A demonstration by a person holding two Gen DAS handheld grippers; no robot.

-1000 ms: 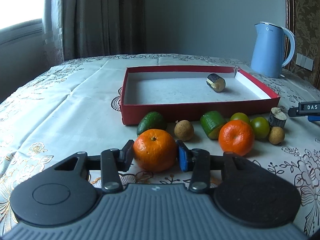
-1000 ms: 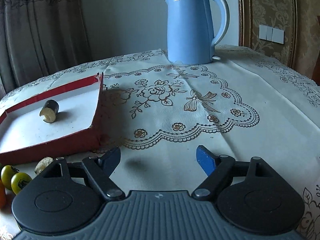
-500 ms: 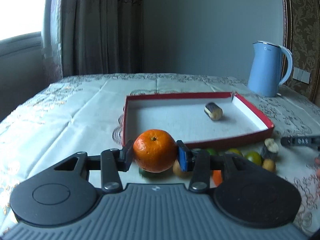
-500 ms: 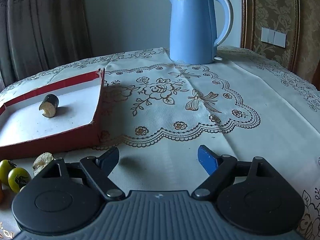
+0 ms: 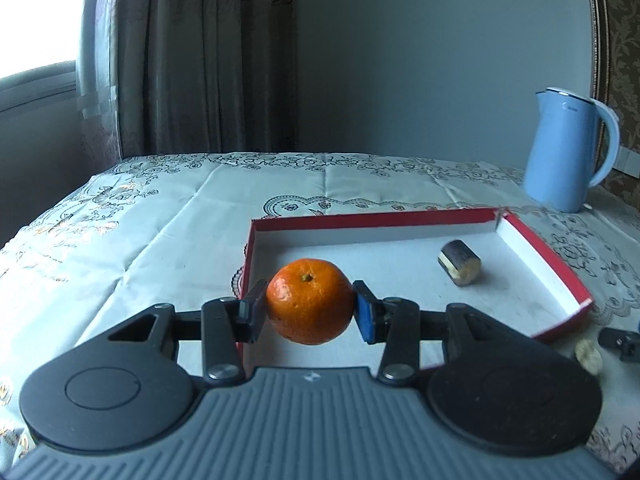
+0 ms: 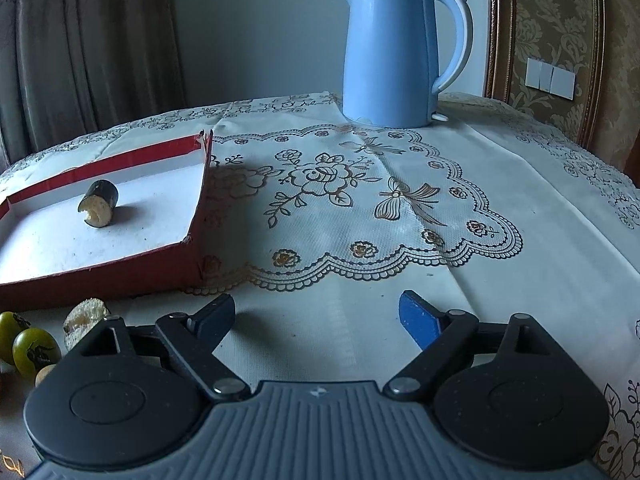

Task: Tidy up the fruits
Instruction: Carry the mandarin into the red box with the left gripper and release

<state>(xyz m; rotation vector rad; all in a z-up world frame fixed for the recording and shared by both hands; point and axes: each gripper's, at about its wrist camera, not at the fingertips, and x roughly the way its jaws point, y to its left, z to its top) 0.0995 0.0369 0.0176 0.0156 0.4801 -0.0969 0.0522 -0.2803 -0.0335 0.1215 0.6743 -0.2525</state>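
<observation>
Curtained room, grey wall; table under an embroidered cream tablecloth (image 5: 168, 240), blue kettle (image 6: 394, 52) toward the far right corner.

Red box (image 5: 560, 264), shallow, white floor, lies mid-table. One dark cut piece (image 5: 459, 262) rests inside it near the right wall.

Left gripper (image 5: 310, 307) is clamped on the orange (image 5: 309, 307), a pad on each flank, stem scar up and facing the camera. The fruit hangs clear of the cloth, over the box's near-left corner. Open box floor lies straight ahead of it and slightly below, so the carry looks nearly done; the release likely wants only a short push forward past the near wall, then a descent. The orange is round, so it may roll once freed.

Right gripper (image 6: 318, 316) is spread wide with nothing between the jaws, which have just been opening further; it hovers over bare cloth off the box's near-right corner. Green fruits (image 6: 34, 350) and a pale cut piece (image 6: 84, 316) wait along the near wall, just left of it, nearer this hand.
</observation>
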